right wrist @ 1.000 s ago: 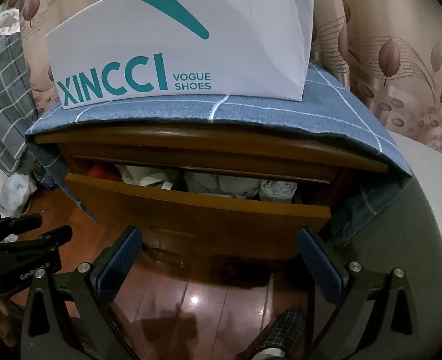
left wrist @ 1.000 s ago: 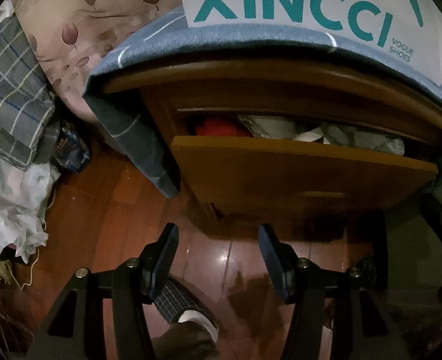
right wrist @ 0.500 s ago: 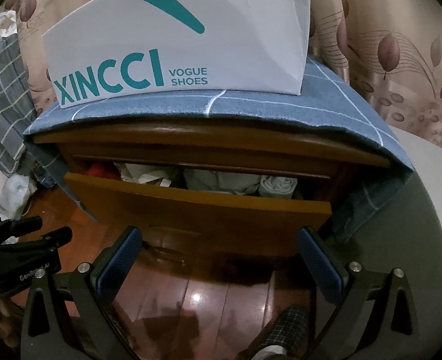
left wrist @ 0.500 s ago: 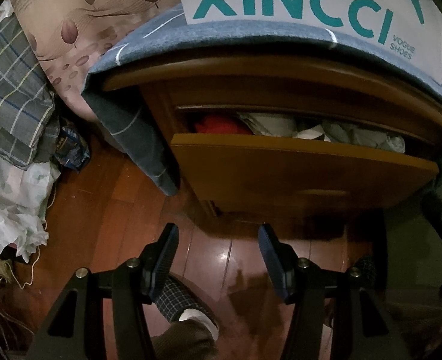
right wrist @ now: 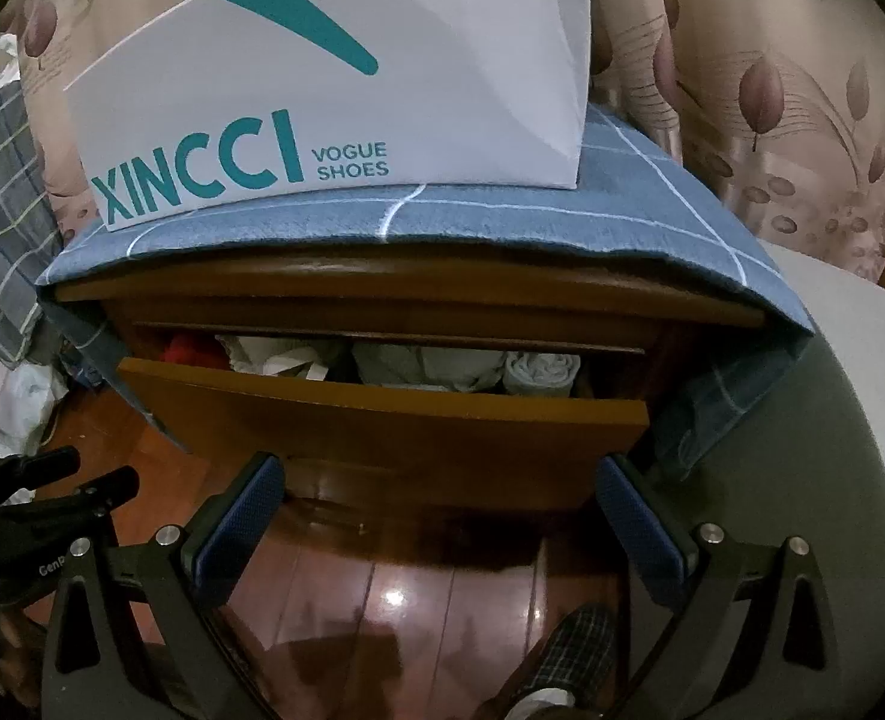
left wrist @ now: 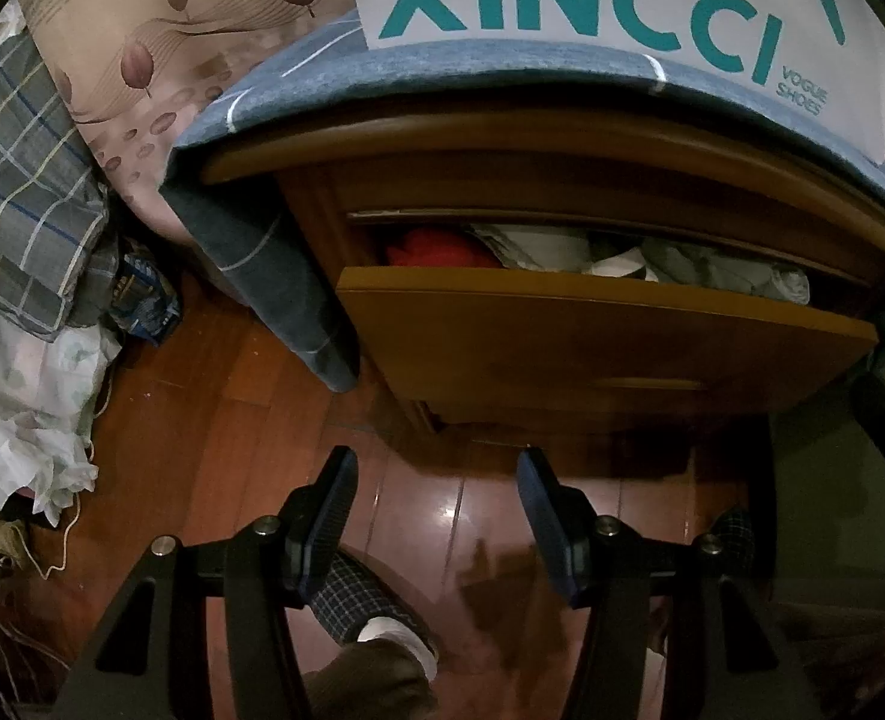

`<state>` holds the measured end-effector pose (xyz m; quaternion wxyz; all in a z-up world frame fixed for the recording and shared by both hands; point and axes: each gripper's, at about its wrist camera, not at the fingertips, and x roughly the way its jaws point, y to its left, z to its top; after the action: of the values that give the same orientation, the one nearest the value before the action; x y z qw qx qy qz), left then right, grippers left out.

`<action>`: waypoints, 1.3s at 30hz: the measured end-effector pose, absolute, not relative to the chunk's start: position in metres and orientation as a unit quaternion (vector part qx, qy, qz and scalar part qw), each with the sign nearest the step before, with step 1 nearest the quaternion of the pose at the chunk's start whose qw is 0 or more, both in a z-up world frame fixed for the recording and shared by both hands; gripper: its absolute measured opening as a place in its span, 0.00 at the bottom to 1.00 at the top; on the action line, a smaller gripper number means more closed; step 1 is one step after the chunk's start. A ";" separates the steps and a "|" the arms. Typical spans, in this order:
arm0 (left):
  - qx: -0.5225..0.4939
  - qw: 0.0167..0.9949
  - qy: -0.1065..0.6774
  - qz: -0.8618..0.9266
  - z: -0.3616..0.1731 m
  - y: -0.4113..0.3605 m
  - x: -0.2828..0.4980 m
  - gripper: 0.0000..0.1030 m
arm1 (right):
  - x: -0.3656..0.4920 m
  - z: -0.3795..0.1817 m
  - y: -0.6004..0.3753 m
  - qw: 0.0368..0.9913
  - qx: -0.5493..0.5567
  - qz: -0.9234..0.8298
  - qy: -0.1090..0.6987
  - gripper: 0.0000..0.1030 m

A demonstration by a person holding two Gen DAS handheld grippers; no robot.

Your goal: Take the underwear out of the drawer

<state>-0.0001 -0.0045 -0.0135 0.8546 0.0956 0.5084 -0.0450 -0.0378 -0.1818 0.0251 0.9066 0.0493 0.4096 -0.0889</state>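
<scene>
wooden drawer (right wrist: 382, 426) of the nightstand (right wrist: 406, 282) stands pulled partway out, so the opening step looks done; the top of its front panel is clear of the cabinet and the cloth inside shows through the gap above it. nothing has been lifted out yet. the underwear (right wrist: 541, 371) lies inside the drawer, behind the front panel: a pale rolled piece near the drawer's right end, more pale folded pieces toward its middle, and a red piece (left wrist: 436, 247) at its left end. which of these is the one to take i cannot tell.

the pale roll lies with its long axis running front to back in the drawer, its coiled end facing out toward the front panel. the other pieces are crumpled and show no clear axis.

left tool (left wrist: 436, 516) hangs in front of and below the drawer front, over the wooden floor (left wrist: 202, 450), its jaws partly spread with nothing between them. right tool (right wrist: 439, 525) sits just in front of the drawer's lower edge, jaws spread wide and empty.

what remains, as i judge it: reach over the front panel into the drawer, pinch a piece, and bring it up and out. the gap under the nightstand top looks shallow, so a steep entry may catch that edge.
</scene>
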 end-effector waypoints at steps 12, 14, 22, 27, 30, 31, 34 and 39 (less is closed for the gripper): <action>0.104 0.855 0.507 -0.039 -0.015 -0.008 -0.001 0.55 | -0.039 0.027 -0.189 0.905 0.070 -0.088 0.409 0.99; 0.109 0.856 0.505 -0.038 -0.015 -0.009 -0.002 0.55 | -0.039 0.027 -0.191 0.904 0.074 -0.088 0.411 0.99; -0.001 0.855 0.513 -0.070 -0.002 0.018 0.005 0.55 | -0.042 0.035 -0.207 0.905 0.114 -0.090 0.400 0.99; -0.171 0.838 0.512 -0.074 -0.008 0.053 0.014 0.63 | -0.046 0.040 -0.223 0.904 0.144 -0.097 0.390 0.99; -0.227 0.822 0.517 -0.073 -0.020 0.062 0.020 0.64 | -0.047 0.041 -0.230 0.903 0.160 -0.098 0.387 1.00; -0.248 0.814 0.521 -0.070 -0.026 0.064 0.024 0.64 | -0.047 0.040 -0.231 0.902 0.163 -0.098 0.388 1.00; -0.306 0.791 0.526 -0.070 -0.037 0.067 0.036 0.65 | -0.048 0.041 -0.235 0.900 0.174 -0.094 0.388 1.00; -0.358 0.775 0.520 -0.029 -0.052 0.069 0.053 0.72 | -0.045 0.039 -0.233 0.898 0.166 -0.091 0.397 1.00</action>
<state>0.0529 0.0689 -0.0524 0.7751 -0.3576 0.5200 -0.0289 -0.0448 -0.2334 0.0394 0.8980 0.1657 0.3973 -0.0907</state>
